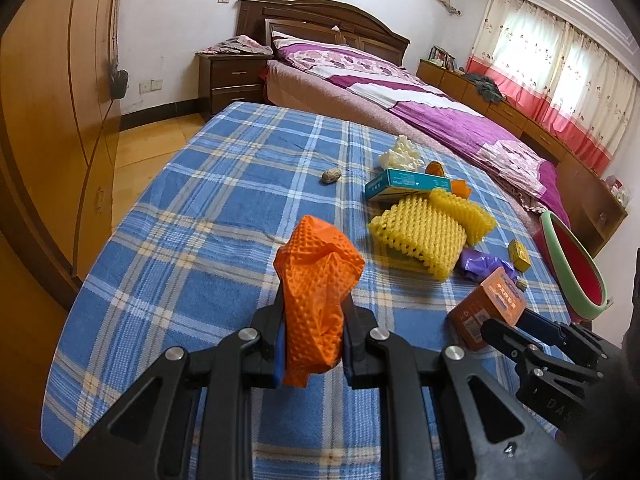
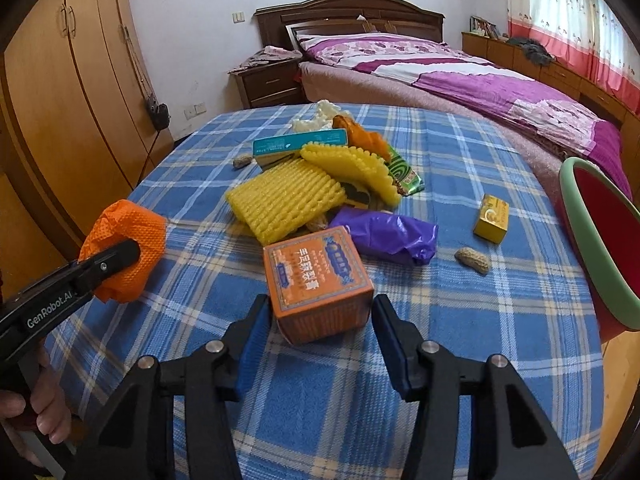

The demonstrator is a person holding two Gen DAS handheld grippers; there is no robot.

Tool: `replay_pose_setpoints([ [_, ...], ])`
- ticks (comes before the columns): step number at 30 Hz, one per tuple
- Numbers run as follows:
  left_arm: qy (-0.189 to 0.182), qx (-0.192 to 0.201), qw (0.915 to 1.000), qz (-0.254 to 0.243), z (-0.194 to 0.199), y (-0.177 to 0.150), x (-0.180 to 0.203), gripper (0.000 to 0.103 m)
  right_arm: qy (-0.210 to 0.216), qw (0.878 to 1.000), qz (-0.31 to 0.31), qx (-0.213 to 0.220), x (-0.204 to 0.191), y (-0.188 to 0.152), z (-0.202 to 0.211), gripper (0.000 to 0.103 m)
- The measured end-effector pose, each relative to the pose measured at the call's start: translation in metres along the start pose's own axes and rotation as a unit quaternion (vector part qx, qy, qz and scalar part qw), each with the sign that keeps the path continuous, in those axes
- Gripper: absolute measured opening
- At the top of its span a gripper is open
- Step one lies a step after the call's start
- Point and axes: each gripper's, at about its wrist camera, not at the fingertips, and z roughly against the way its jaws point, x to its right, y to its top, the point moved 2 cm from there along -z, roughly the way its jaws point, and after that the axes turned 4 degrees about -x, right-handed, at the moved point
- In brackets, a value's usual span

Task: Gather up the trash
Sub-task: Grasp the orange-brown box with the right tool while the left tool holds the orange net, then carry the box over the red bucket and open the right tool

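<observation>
A table (image 2: 460,360) covered by a cloth is set at the foot side of a bed (image 2: 460,80). Near the table's middle a pile of trash is gathered: two foam nets (image 2: 286,200), with a flat carton (image 2: 298,146) behind them and a crumpled bag (image 2: 384,236) just to their right. A square box (image 2: 318,280) is placed in front of the pile, between the jaws of the right gripper (image 2: 320,344). A small box (image 2: 491,218) and a peanut (image 2: 473,260) lie apart to the right. A basin (image 2: 592,248) is located at the table's right edge. To the left, a crumpled wrapper (image 1: 318,304) is clamped in the left gripper (image 1: 314,332), above the cloth.
</observation>
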Motion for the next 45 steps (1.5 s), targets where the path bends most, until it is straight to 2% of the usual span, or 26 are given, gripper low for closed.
replay_pose_setpoints([
  [8, -0.007, 0.005, 0.9999, -0.010, 0.007, 0.002, 0.009, 0.021, 0.002, 1.000, -0.005, 0.021, 0.004, 0.000, 0.019, 0.054],
  [21, -0.058, 0.010, 0.9968, -0.054, 0.031, 0.020, 0.056, 0.021, 0.001, 0.997, -0.029, 0.069, 0.031, 0.016, 0.074, 0.054],
  [35, -0.094, 0.027, 0.9889, -0.112, 0.043, 0.049, 0.119, 0.021, -0.035, 0.991, -0.062, 0.110, 0.083, 0.031, 0.118, 0.054],
  [45, -0.116, 0.022, 0.9829, -0.141, 0.033, 0.064, 0.168, 0.021, -0.058, 0.986, -0.097, 0.120, 0.129, 0.034, 0.133, 0.054],
])
